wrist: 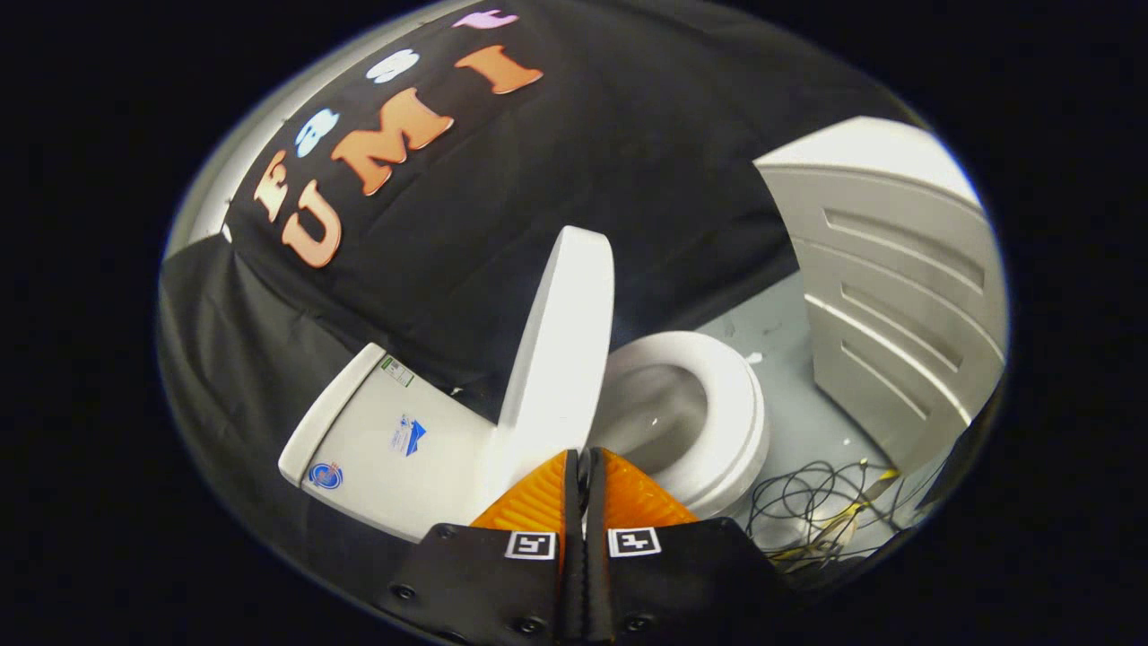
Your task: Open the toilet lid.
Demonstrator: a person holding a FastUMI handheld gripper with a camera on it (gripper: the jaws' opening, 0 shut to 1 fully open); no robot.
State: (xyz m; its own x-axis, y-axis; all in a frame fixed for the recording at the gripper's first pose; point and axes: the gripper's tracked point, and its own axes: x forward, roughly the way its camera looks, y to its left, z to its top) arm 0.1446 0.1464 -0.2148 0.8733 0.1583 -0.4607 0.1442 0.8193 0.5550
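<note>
From the gripper view, the toilet lid [560, 341] stands raised, seen nearly edge-on, rising just ahead of the gripper [585, 467]; its lower end sits right at the fingertips, with the tank [386, 440] on one side of it and the open seat and bowl [708, 413] on the other; the lid appears already swung up off the seat, so the opening looks largely done, though whether it rests back against the tank I cannot tell from this angle.

The jaws are drawn together, only a thin dark slit between them; the lid's edge lies at their tips, yet I cannot tell whether anything is pinched there, and it looks more like a closed pair nudging than a grip.

As for handling, the lid reads as a stiff, smooth moulded plastic panel, fairly light, turning on a hinge at its base; glossy, so pads could slide along it; I would judge the free rim, far from the hinge, the best place to push or pinch, since a touch near the hinge gives little leverage; let go short of its balance point, it could drop and slam.

Beyond the bowl stands a pale ribbed cabinet [897, 296]; a tangle of thin cables [807, 507] lies on the grey floor [789, 359] near the bowl.
</note>
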